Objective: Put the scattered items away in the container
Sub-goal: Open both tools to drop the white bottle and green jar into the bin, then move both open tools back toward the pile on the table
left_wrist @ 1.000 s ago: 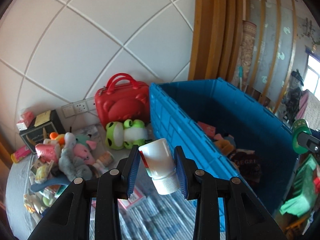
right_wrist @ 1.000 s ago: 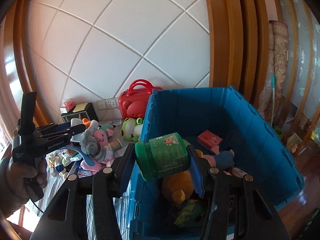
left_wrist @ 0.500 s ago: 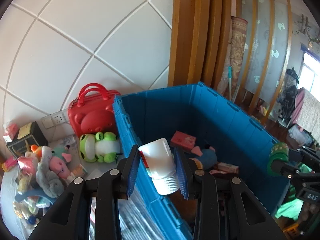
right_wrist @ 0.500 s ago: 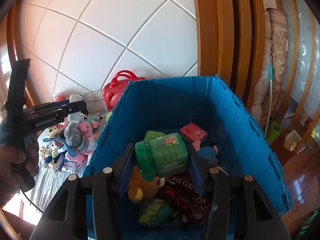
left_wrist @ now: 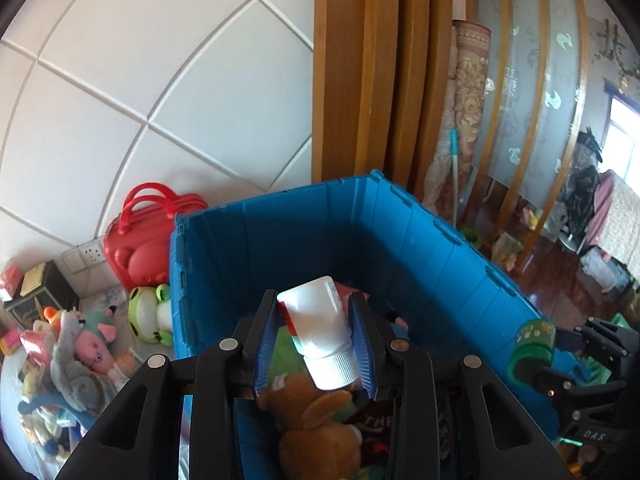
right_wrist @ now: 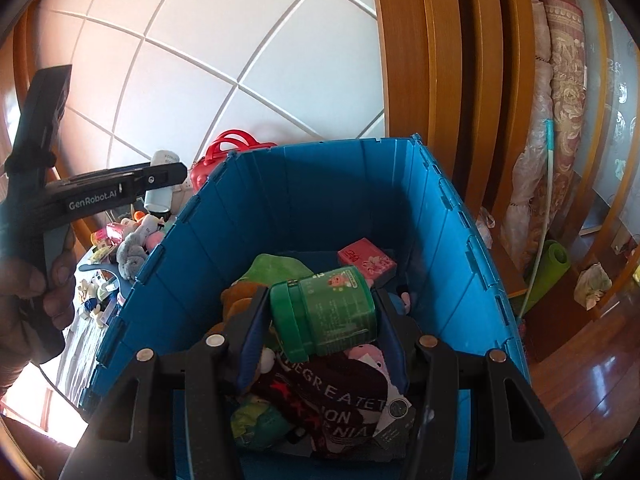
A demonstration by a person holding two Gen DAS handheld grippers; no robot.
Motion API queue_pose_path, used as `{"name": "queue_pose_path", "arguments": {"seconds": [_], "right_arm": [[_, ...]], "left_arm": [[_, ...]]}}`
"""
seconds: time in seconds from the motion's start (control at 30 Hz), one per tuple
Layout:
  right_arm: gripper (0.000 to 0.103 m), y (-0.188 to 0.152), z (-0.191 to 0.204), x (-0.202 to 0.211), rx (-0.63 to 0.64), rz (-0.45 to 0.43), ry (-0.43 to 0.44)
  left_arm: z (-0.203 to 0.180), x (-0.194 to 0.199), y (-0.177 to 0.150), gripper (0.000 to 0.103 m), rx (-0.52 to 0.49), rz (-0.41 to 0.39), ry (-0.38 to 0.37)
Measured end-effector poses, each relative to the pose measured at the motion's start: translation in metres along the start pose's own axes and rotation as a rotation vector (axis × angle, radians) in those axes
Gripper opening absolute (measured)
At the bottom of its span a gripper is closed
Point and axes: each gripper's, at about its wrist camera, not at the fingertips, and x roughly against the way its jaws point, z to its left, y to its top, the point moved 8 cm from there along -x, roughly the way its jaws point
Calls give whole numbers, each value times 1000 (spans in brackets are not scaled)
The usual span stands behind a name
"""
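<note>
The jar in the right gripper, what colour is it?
Green, lid and label alike. The jar shows best in the right wrist view, clamped in the right gripper.

"GenRobot.AI" stood on left hand-held gripper (right_wrist: 120,188); "DAS" on right hand-held gripper (left_wrist: 592,434); partial "GREATE" on dark cloth (right_wrist: 336,396) in bin.

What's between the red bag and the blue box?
A green frog toy sits on the floor between the red bag and the blue box, in the left wrist view.
</note>
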Motion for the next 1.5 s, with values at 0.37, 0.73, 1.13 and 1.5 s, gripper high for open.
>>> {"name": "queue_pose_path", "arguments": {"seconds": [0.37, 0.73, 1.13, 1.5], "right_arm": [[50, -4, -38, -10, -28, 24, -1], [73, 4, -49, -16, -13, 1, -22], [96, 3, -52, -18, -16, 12, -19], [96, 6, -21, -13, 5, -8, 44]], "left_arm": [[-49, -38, 30, 34, -38, 5, -37], [-51, -55, 39, 83, 9, 3, -44], [-34, -54, 28, 83, 50, 13, -26], [-1, -19, 6, 83, 81, 1, 21]]}}
